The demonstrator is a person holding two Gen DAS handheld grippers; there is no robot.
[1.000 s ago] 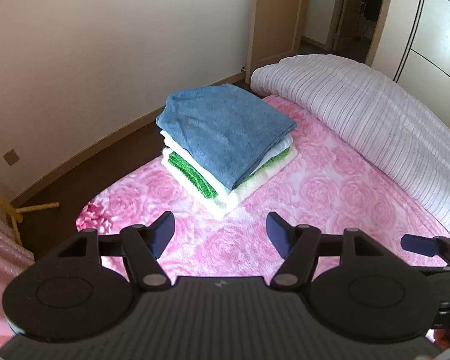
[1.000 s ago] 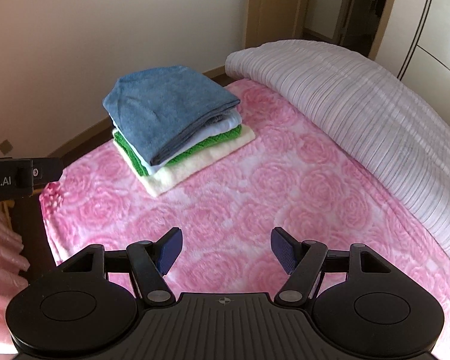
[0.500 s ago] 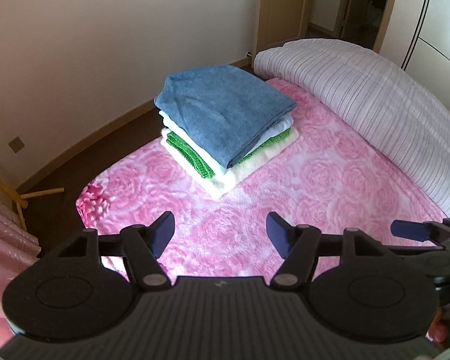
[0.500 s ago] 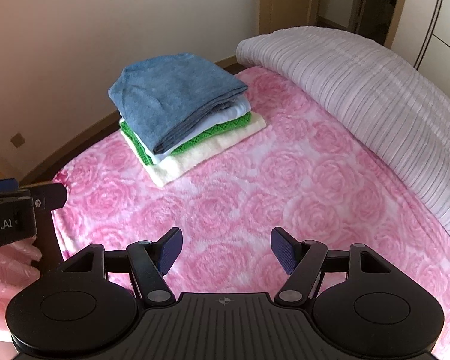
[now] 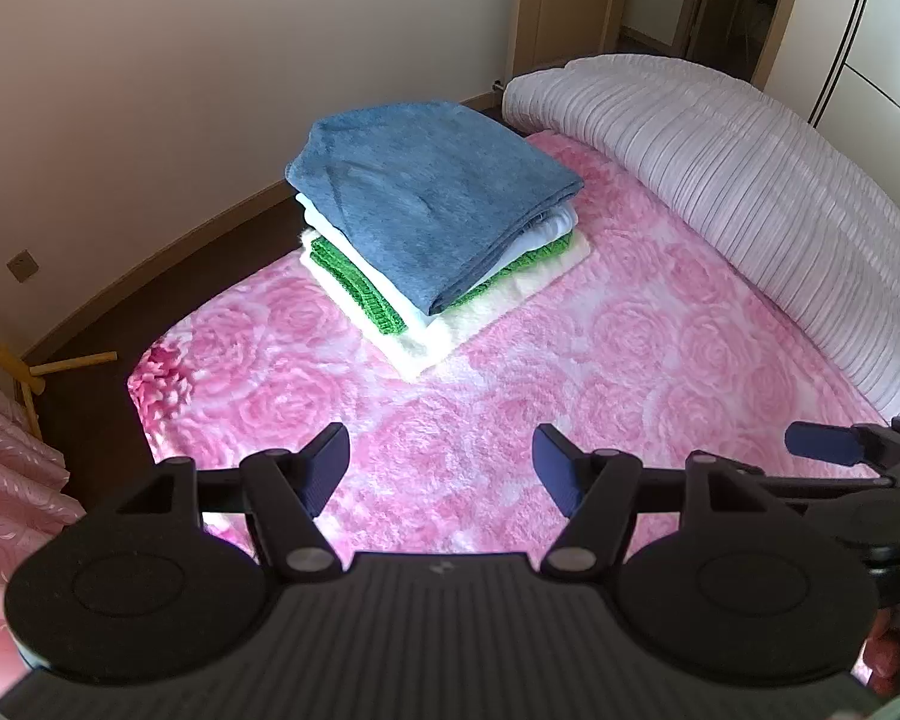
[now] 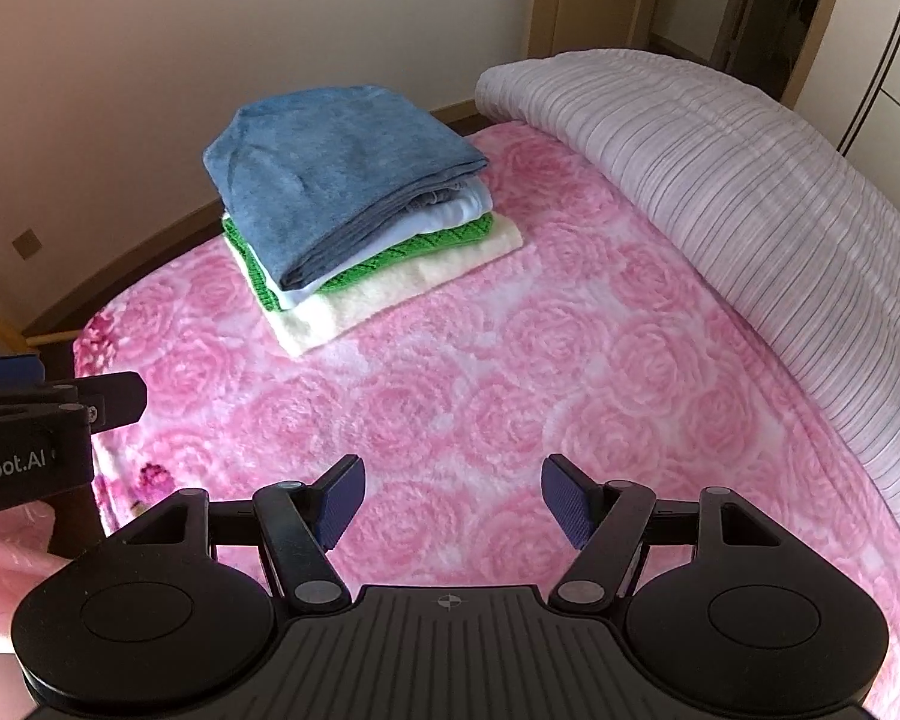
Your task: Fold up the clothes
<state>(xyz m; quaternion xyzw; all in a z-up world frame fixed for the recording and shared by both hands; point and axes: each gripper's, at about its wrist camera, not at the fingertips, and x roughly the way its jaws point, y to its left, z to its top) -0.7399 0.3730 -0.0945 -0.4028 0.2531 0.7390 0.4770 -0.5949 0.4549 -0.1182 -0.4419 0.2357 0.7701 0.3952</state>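
A stack of 4 folded clothes point(image 5: 432, 246) lies on the bed point(image 5: 570, 372) near its far left corner, well apart from both tools. The blue piece point(image 6: 336, 174) tops it, over white, green and cream layers; its long axis runs diagonally from near left to far right. Left tongs point(image 5: 441, 468) and right tongs point(image 6: 453, 498) hover spread, holding nothing, beside a striped quilt point(image 6: 720, 180).
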